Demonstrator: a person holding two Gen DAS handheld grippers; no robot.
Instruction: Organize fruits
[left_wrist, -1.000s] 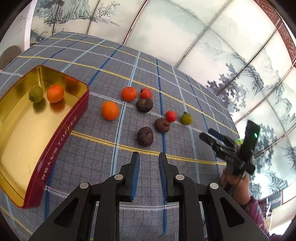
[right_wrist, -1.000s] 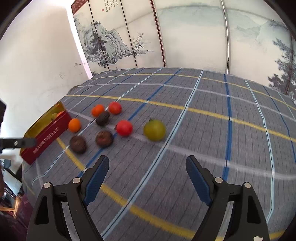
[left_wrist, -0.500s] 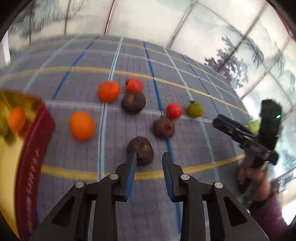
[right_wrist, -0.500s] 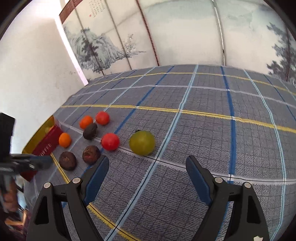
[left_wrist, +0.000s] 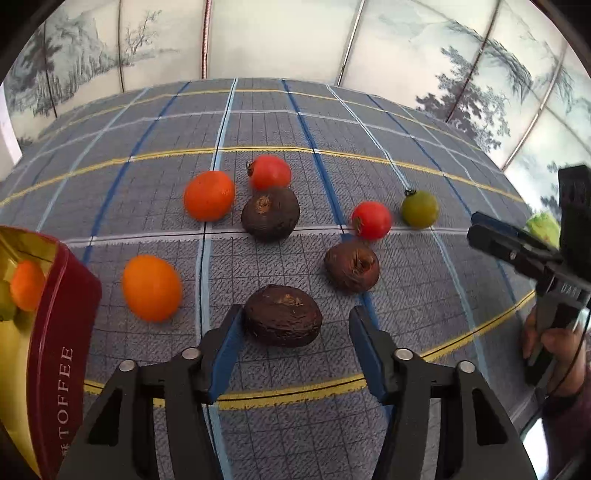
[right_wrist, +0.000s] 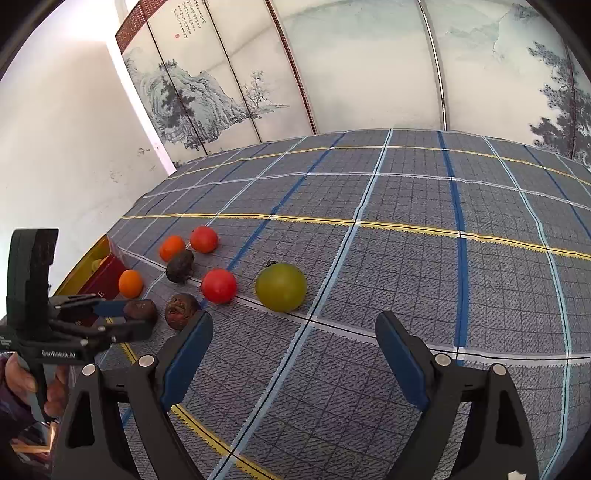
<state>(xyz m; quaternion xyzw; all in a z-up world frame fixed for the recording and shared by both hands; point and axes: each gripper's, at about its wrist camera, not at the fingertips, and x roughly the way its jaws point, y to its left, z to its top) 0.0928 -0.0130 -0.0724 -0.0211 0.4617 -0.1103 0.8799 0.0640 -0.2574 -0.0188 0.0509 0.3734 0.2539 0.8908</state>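
Loose fruits lie on the checked cloth. My left gripper (left_wrist: 295, 325) is open, its jaws either side of a dark brown fruit (left_wrist: 282, 315); the left finger sits close to it. Two more brown fruits (left_wrist: 270, 213) (left_wrist: 352, 266), two oranges (left_wrist: 151, 287) (left_wrist: 209, 195), two red tomatoes (left_wrist: 270, 172) (left_wrist: 371, 220) and a green tomato (left_wrist: 420, 208) lie beyond. My right gripper (right_wrist: 293, 328) is open and empty, just short of the green tomato (right_wrist: 280, 287). The red toffee tin (left_wrist: 55, 332) at the left holds an orange and a green fruit.
The tin's red wall (right_wrist: 105, 277) shows at the far left of the right wrist view. A painted folding screen (right_wrist: 332, 66) stands behind the table. The cloth stretches bare to the right (right_wrist: 461, 258).
My left gripper has opened wide and moved forward around the nearest brown fruit. My right gripper has moved closer to the green tomato.
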